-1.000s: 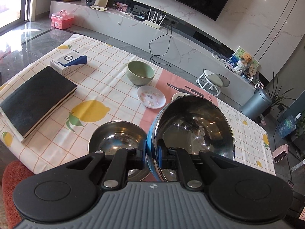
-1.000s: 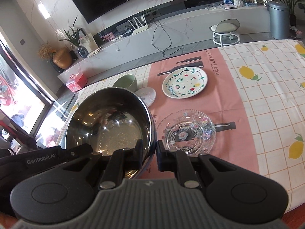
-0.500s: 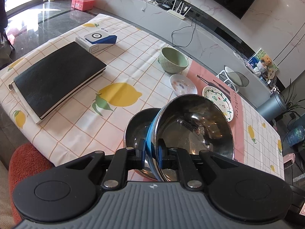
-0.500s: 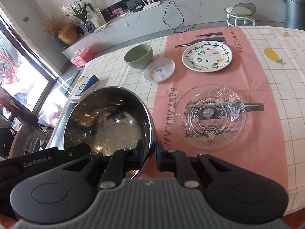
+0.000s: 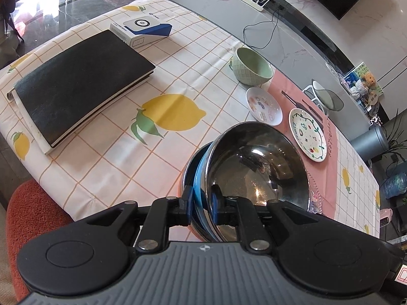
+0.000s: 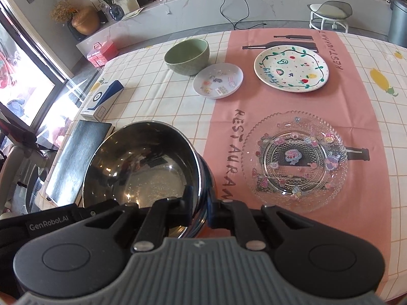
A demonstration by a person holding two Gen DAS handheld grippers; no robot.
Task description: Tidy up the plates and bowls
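You had bright daylight in both views, entering from the window (image 6: pixel 23 71) at the left, which was blown out to white. Glare streaked the glossy floor (image 5: pixel 51 7). The steel bowl (image 5: pixel 257 167) threw back small highlights and warped reflections. Shadows on the tablecloth (image 6: pixel 165 106) were soft. Focus was sharp at centre; fisheye bending curved the edges, and corners were vignetted dark.

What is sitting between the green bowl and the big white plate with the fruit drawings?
The small white dish with stickers lies between the green bowl and the fruit plate, close beside the bowl. The right wrist view shows it best.
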